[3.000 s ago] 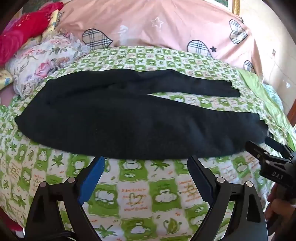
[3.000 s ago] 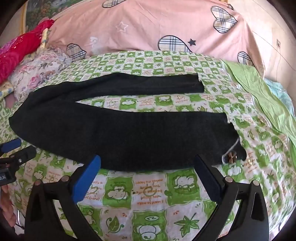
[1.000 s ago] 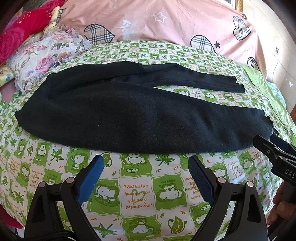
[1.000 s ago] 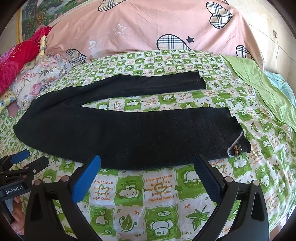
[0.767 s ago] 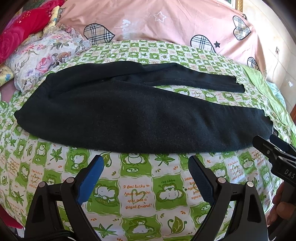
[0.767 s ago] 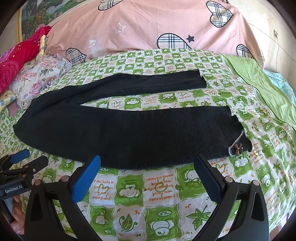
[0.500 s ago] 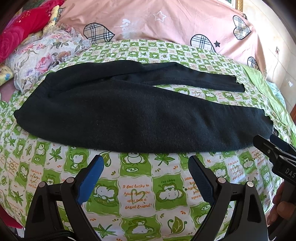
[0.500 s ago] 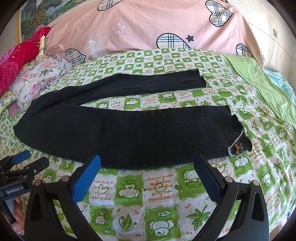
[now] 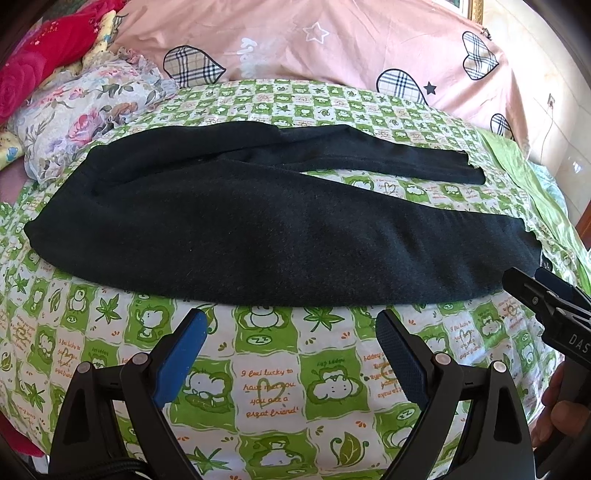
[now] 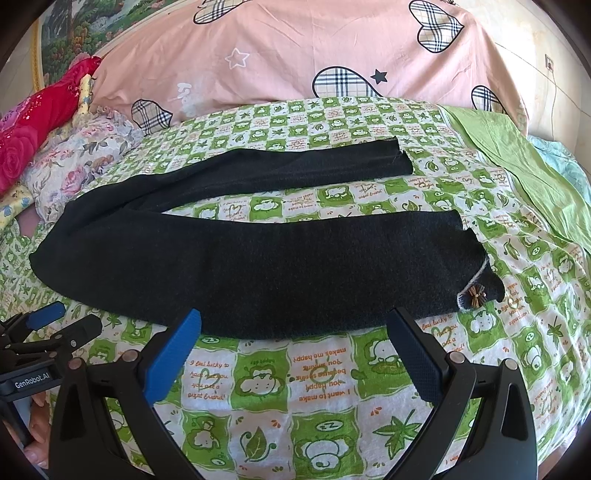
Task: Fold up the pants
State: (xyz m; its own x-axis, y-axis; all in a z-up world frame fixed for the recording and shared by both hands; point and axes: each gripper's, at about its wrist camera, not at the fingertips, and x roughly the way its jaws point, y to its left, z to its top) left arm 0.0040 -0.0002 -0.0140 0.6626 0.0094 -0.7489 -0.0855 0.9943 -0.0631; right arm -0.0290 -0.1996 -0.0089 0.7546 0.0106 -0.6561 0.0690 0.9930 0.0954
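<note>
— Since you ask about boxes or baskets first: do the two views show any?

— Only bedding. A bed is covered by a green-and-white checked sheet printed with cartoon animals, leaves and orange writing. Behind it rises a pink quilt with plaid hearts and stars. At the left end lie a floral pillow and a red rose-patterned cushion. A plain green cloth lies along the right side, with pale blue fabric just beyond it.

— And the room?

— A cream wall stands at the right with a thin cord hanging on it, and a picture of trees shows at the upper left in the right wrist view.

— Where are the pants?

— The black pants lie flat across the sheet, waist toward the floral pillow, legs running to the right. The two legs are spread in a narrow V with sheet showing between them. The nearer leg ends in a cuff with a small brown bow and a pale trim line.

— And the grippers?

— The left gripper sits low over the sheet just short of the near edge of the pants, fingers spread wide, holding nothing. The right gripper is likewise spread wide and empty, near the lower edge of the nearer leg, with the bow cuff just beyond its right finger. Neither touches the pants. Each gripper shows at the edge of the other's view, the right one near the cuff end, the left one near the waist end.
</note>
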